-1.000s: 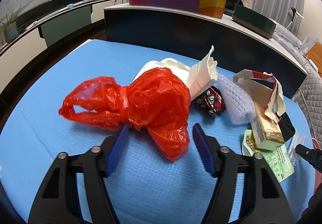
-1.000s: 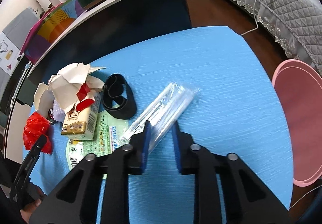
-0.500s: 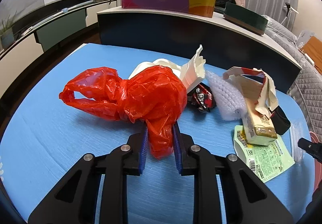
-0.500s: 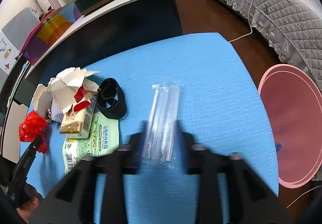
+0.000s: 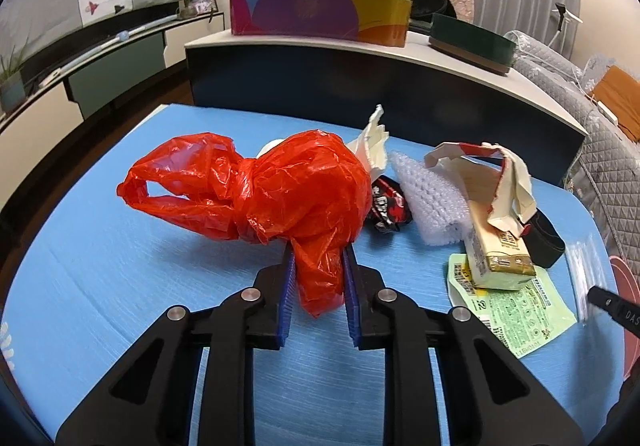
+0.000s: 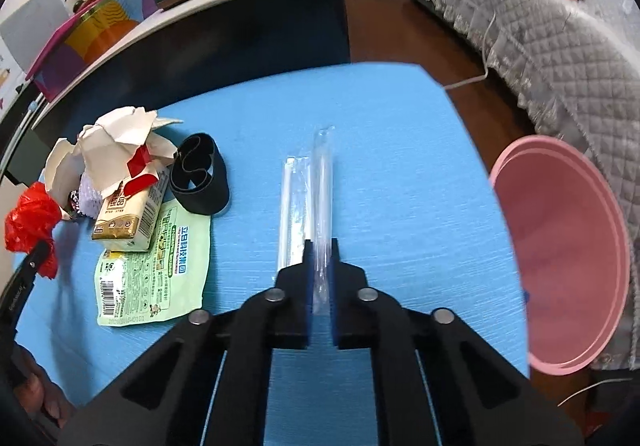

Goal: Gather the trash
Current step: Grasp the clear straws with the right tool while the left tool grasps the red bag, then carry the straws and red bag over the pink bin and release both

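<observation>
— What does the moment show on the blue table (image 6: 400, 149)?

— Two grips made at once. The left gripper (image 5: 318, 286) has its fingers (image 5: 289, 286) narrowed on the lower tail of a crumpled red plastic bag (image 5: 280, 189), centre of the left view. The right gripper (image 6: 320, 278) is pinched nearly shut on the near end of a clear plastic wrapper (image 6: 308, 197), which runs up the middle of the right view.

— Has anything been collected?

— Apparently not. The pink bin (image 6: 560, 246), at the right edge of the right view beside the table, shows only a bare interior as far as visible.

— What is left?

— Most of it, by the look. At the left of that view lie a torn carton (image 6: 120, 181), a green printed pouch (image 6: 160, 266) under it, a black band (image 6: 200, 181), bubble wrap (image 5: 428, 197) and a dark snack wrapper (image 5: 386, 201). Both held pieces must yet reach the bin.
</observation>
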Action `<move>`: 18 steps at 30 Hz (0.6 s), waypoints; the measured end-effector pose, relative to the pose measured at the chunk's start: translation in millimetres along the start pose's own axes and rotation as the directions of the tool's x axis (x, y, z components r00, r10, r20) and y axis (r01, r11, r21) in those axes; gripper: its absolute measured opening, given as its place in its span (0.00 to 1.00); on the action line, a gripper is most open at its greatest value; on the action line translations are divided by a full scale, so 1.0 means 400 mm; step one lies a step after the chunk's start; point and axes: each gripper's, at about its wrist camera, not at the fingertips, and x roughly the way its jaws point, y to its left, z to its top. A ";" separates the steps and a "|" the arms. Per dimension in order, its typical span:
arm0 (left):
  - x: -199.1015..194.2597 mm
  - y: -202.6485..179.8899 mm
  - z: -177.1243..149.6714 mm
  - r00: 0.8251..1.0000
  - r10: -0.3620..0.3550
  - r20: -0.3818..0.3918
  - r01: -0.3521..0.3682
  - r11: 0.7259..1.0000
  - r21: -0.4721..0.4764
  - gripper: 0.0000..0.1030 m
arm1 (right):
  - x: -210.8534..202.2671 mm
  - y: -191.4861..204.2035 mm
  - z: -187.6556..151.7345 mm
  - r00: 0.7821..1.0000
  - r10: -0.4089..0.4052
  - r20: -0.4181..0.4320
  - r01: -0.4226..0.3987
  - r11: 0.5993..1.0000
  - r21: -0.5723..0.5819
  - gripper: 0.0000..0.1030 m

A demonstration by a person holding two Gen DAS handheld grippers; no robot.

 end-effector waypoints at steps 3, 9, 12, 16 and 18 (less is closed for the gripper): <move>-0.012 -0.008 -0.003 1.000 -0.004 0.011 0.003 1.000 0.013 0.21 | -0.031 0.003 -0.002 0.999 -0.005 0.037 0.006 1.000 -0.021 0.05; -0.045 -0.020 -0.009 0.999 -0.020 0.035 0.019 0.999 0.034 0.20 | -0.091 0.002 -0.007 0.993 -0.035 0.116 0.041 0.998 -0.055 0.05; -0.063 -0.030 -0.011 0.998 -0.030 0.048 0.028 0.998 0.048 0.20 | -0.120 -0.010 -0.007 0.988 -0.046 0.149 0.055 0.997 -0.060 0.05; -0.090 -0.051 -0.020 0.997 -0.051 0.065 0.046 0.996 0.078 0.20 | -0.163 -0.030 -0.008 0.981 -0.056 0.185 0.067 0.996 -0.053 0.05; -0.105 -0.064 -0.026 0.995 -0.065 0.073 0.058 0.994 0.097 0.20 | -0.196 -0.042 -0.007 0.974 -0.065 0.218 0.078 0.996 -0.053 0.05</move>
